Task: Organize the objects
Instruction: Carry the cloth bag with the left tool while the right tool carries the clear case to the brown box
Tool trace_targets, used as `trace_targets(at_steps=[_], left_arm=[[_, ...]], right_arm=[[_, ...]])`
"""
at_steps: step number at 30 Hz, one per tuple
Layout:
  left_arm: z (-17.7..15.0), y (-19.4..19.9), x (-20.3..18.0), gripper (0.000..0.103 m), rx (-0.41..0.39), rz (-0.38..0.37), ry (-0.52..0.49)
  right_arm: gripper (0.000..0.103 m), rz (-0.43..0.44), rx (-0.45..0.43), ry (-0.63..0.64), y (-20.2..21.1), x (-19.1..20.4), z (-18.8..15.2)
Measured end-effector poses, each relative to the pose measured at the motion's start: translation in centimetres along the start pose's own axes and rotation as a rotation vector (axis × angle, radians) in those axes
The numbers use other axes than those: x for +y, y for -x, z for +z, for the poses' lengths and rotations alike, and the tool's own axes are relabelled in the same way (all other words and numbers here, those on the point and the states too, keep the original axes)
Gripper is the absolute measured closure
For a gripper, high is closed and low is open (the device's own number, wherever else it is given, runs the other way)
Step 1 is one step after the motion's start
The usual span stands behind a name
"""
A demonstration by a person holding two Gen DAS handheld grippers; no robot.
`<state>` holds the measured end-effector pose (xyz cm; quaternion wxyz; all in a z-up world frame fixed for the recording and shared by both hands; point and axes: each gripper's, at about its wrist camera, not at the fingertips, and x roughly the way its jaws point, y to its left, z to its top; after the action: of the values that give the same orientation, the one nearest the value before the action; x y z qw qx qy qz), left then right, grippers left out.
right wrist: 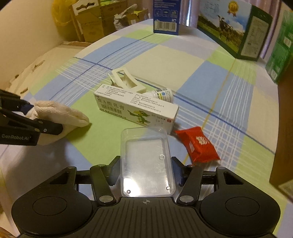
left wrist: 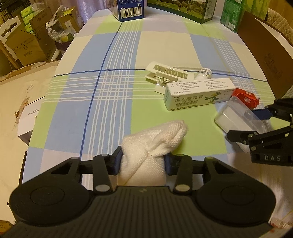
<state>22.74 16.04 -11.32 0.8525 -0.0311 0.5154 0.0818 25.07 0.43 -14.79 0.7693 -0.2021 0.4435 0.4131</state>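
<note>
White cloth [left wrist: 152,144]: folded bundle, pinched between the fingers of the left gripper [left wrist: 142,159], blue pads pressed into both sides. The free end of the cloth points forward over the checked surface [left wrist: 102,60]; whether its underside touches the surface cannot be told. Left gripper sits low at the near edge, fingers pointing toward the far end.

Clear plastic tray [right wrist: 146,163]: shallow, rectangular, held by its long sides between the fingers of the right gripper [right wrist: 146,170], open end forward. In the left wrist view the right gripper enters from the right edge, tray tilted and partly blurred.

Ahead of both grippers, lying on the surface: white-and-green medicine carton [right wrist: 135,108] on its side, just beyond the tray's front rim. Red packet [right wrist: 197,144] right of the tray, near the carton's end. Behind the carton: white plastic clip [left wrist: 166,73] and a small white bottle [left wrist: 204,73] lying down, bottle just beside the carton.

Far end: blue box [right wrist: 166,16], green cow-print box [right wrist: 236,27], upright. Brown board [left wrist: 265,60] stands along the right side.
</note>
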Motion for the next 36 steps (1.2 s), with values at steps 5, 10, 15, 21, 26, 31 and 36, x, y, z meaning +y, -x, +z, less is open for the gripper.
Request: trace_targets(at_steps=[5,10,15,21,26,31,36], left_arm=[[-0.1,0.6,-0.8,0.066,0.008,-0.023,0.001],[-0.1,1.5,-2.2,0.066,0.005,-0.042,-0.008],[0.2,2.5,-3.6,0.066,-0.012,-0.060,-0.025],[0.8,4.0,-5.8,0.066,-0.037,-0.094,-0.052],[1.5,5.2,-8.2,0.066,-0.065,-0.134,-0.091],[2.4,6.0,-11.0,0.066,-0.090,-0.169,-0.137],[3.3,6.5,-13.7,0.066,-0.106,-0.202,-0.181]], right_arm=[[0.049,0.016,-0.013,-0.050,1.5,-0.3,-0.4],[0.049,0.019,-0.027,-0.094,3.3,-1.0,-0.8],[0.049,0.010,-0.044,-0.134,5.3,-1.8,-1.6],[0.049,-0.004,-0.069,-0.182,7.9,-3.0,-2.9],[0.049,-0.018,-0.094,-0.232,10.3,-4.5,-4.0],[0.049,-0.039,-0.118,-0.278,12.6,-6.1,-5.1],[0.049,-0.067,-0.136,-0.325,14.6,-8.0,-6.1]])
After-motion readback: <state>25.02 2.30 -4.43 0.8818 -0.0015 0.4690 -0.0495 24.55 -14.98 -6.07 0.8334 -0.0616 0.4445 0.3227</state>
